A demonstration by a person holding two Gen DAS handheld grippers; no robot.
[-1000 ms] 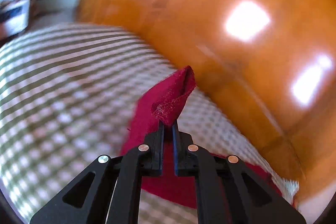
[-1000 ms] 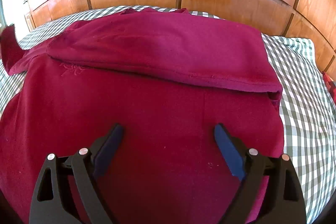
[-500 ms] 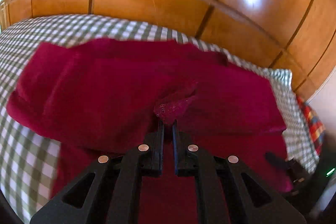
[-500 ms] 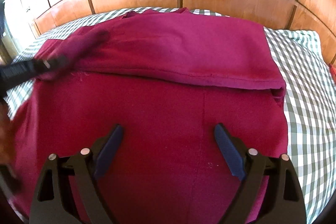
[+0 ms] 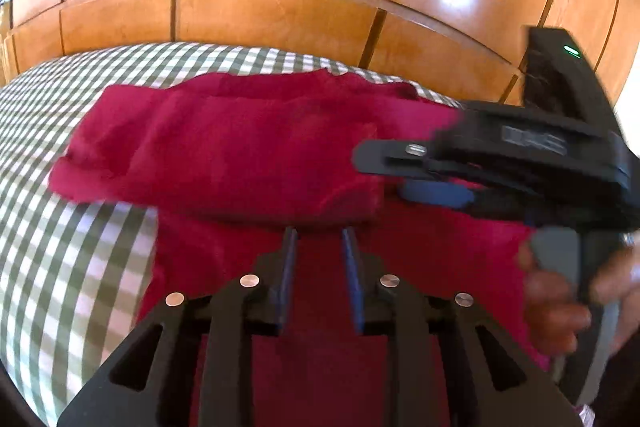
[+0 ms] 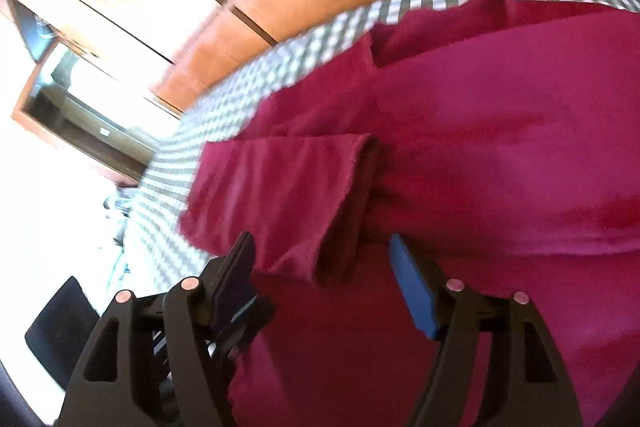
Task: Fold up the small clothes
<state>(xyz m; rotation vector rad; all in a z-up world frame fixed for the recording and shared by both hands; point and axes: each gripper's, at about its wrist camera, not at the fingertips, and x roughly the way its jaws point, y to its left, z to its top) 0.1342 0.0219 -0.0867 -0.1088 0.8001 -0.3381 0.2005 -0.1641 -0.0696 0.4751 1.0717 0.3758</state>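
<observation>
Left wrist view first: looks down on a red top [image 5: 420, 259] lying flat on a checked sheet [image 5: 60, 227], with a wood wall [image 5: 280, 7] at the far side. Shows a sleeve [image 5: 180, 155] folded across the top, from the left toward the middle. Has the left claw [image 5: 319, 233] near the sleeve's near edge, jaws just opening, apart by a small gap, nothing between the pads. Also shows the right claw [image 5: 384, 175] coming in from the right, low over the cloth, with a hand [image 5: 560, 299] on its handle

Right wrist view next: tilts a lot and blurs a bit. Shows the folded sleeve end poking in between the jaws. Has the jaws just closing but wide apart, pads not pressing the cloth, so holding nothing

Seems to be the sleeve step, with the sleeve laid down and let go. Next, probably needs a pinch on an edge of the top for a new fold, both layers caught together, and a slow lift to keep the sleeve from sliding
</observation>
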